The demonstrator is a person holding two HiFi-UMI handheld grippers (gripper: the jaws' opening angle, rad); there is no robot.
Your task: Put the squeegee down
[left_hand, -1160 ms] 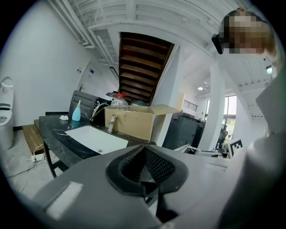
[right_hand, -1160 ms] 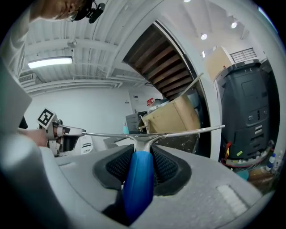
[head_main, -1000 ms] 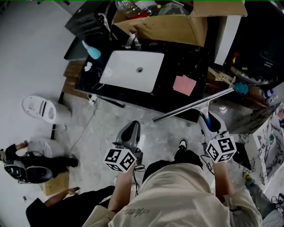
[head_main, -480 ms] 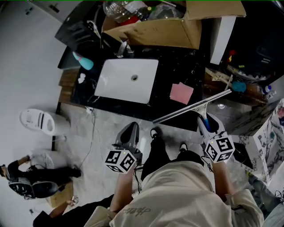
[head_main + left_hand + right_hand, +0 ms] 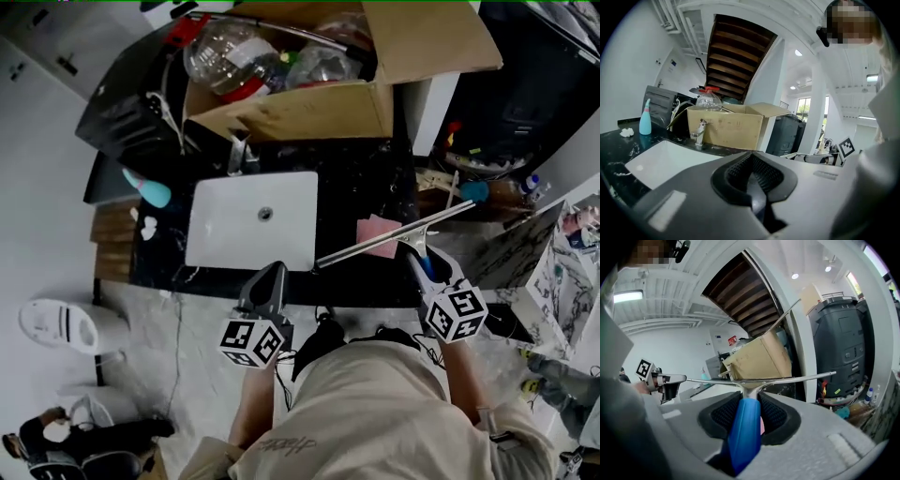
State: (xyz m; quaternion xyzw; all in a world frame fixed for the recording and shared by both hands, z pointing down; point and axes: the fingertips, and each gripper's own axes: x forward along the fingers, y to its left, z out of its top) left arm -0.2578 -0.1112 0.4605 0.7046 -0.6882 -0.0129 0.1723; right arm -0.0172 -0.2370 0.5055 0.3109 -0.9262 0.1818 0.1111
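Note:
The squeegee (image 5: pixel 394 236) has a long metal blade and a blue handle (image 5: pixel 744 432). My right gripper (image 5: pixel 425 264) is shut on that handle and holds the blade level above the black counter's (image 5: pixel 366 192) front right part, over a pink cloth (image 5: pixel 378 231). In the right gripper view the blade (image 5: pixel 759 379) spans the picture ahead of the jaws. My left gripper (image 5: pixel 271 279) hangs at the counter's front edge, near the white sink (image 5: pixel 248 220). Its jaws are shut with nothing between them (image 5: pixel 754 177).
A cardboard box (image 5: pixel 300 103) full of bottles stands behind the sink, with a tap (image 5: pixel 236 150) in front of it. A teal bottle (image 5: pixel 145 187) is at the counter's left. Clutter and a dark bin (image 5: pixel 839 343) lie to the right. A person crouches on the floor (image 5: pixel 56 441).
The view has moved forward over the counter. The squeegee, still held by my right gripper, has come over the counter's front right part. The left gripper has reached the counter's edge.

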